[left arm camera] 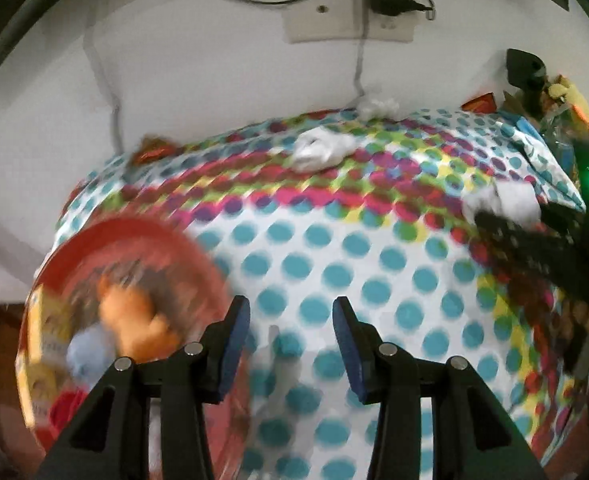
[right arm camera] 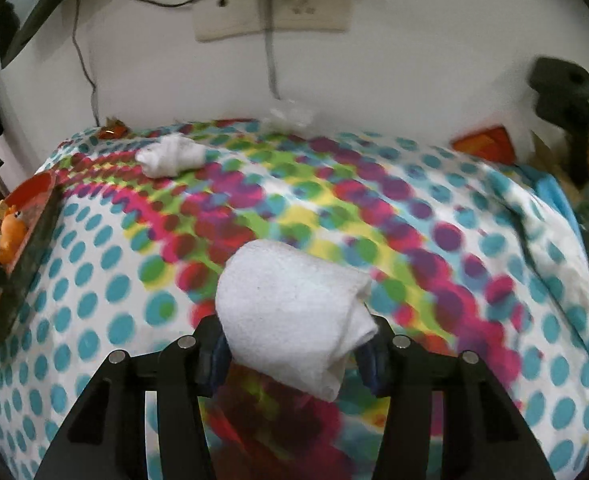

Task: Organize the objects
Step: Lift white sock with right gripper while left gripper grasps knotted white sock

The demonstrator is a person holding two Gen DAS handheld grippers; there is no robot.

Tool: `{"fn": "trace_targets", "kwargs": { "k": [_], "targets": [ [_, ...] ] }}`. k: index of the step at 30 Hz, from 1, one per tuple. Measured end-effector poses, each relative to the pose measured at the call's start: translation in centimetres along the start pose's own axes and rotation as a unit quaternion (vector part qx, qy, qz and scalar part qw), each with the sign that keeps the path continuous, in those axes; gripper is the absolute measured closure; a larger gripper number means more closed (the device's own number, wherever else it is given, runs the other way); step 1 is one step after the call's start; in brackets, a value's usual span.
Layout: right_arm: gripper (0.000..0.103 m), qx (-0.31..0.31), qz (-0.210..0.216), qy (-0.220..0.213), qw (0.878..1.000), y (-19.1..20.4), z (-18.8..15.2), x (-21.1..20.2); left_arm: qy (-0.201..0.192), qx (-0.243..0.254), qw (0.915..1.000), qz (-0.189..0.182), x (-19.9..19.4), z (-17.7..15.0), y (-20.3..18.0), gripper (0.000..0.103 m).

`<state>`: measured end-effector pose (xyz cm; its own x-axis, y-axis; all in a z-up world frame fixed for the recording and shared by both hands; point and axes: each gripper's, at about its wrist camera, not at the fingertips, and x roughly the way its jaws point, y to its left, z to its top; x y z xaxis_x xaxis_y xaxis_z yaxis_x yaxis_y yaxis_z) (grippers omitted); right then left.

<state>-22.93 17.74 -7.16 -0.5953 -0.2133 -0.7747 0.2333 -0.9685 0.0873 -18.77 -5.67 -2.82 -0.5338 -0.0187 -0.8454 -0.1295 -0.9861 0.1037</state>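
Note:
My right gripper point(right arm camera: 294, 344) is shut on a rolled white cloth point(right arm camera: 294, 304) and holds it just above the dotted bedsheet point(right arm camera: 94, 280). The left wrist view shows the same gripper point(left arm camera: 506, 220) at the right with that white roll point(left arm camera: 510, 200). A second white roll point(right arm camera: 170, 156) point(left arm camera: 318, 148) lies on the sheet near the wall. My left gripper point(left arm camera: 290, 320) hangs open over the sheet, right of a red basket point(left arm camera: 134, 236) that holds an orange toy point(left arm camera: 134, 320) and other items. A faint pale blur lies low between its fingers; I cannot make it out.
The red basket point(right arm camera: 34, 188) sits at the bed's left edge. Crumpled clear plastic point(right arm camera: 290, 116) lies at the wall under a socket plate point(right arm camera: 270, 16) with cables. Toys and an orange packet point(right arm camera: 482, 144) crowd the right side, beside a black object point(right arm camera: 558, 92).

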Motion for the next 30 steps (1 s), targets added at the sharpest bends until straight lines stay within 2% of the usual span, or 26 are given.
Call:
{"fn": "trace_targets", "kwargs": {
  "k": [2, 3, 6, 7, 10, 12, 13, 15, 21, 30],
  "targets": [
    [0.054, 0.02, 0.006, -0.001, 1.0, -0.9, -0.2, -0.6, -0.002, 0.006, 1.0, -0.006, 1.2, 1.7, -0.5, 0.059],
    [0.054, 0.022, 0.007, 0.0, 1.0, -1.0, -0.2, -0.6, -0.003, 0.01, 0.9997, -0.022, 2.0, 2.7, -0.7, 0.059],
    [0.052, 0.0, -0.016, 0.004, 1.0, -0.1, -0.2, -0.5, 0.011, 0.005, 0.9992, -0.038, 4.1, 4.9, -0.9, 0.059],
    [0.051, -0.011, -0.027, 0.007, 1.0, 0.4, -0.2, -0.5, 0.019, -0.003, 0.9982, -0.056, 5.1, 5.9, -0.8, 0.059],
    [0.049, -0.018, -0.032, 0.009, 0.999, 0.5, -0.3, -0.4, 0.031, -0.017, 0.9963, -0.078, 7.2, 8.0, -0.6, 0.059],
    [0.048, -0.017, -0.028, 0.009, 0.999, 0.4, -0.4, -0.5, 0.042, -0.016, 0.9945, -0.094, 8.5, 9.3, -0.5, 0.048],
    [0.047, -0.018, -0.029, 0.009, 0.999, 0.4, -0.4, -0.5, 0.041, -0.019, 0.9945, -0.094, 9.1, 10.1, -0.4, 0.044],
    [0.046, -0.022, -0.031, 0.011, 0.999, 0.6, -0.4, -0.4, 0.045, -0.012, 0.9937, -0.102, 9.8, 11.2, -0.4, 0.043],
    [0.043, -0.026, -0.032, 0.012, 0.999, 0.7, -0.4, -0.3, 0.047, 0.02, 0.9959, -0.074, 12.1, 14.0, -0.1, 0.039],
    [0.039, -0.027, -0.031, 0.012, 0.999, 0.9, -0.4, -0.3, 0.059, 0.017, 0.9937, -0.094, 14.7, 14.7, 0.1, 0.039]
  ]
}}
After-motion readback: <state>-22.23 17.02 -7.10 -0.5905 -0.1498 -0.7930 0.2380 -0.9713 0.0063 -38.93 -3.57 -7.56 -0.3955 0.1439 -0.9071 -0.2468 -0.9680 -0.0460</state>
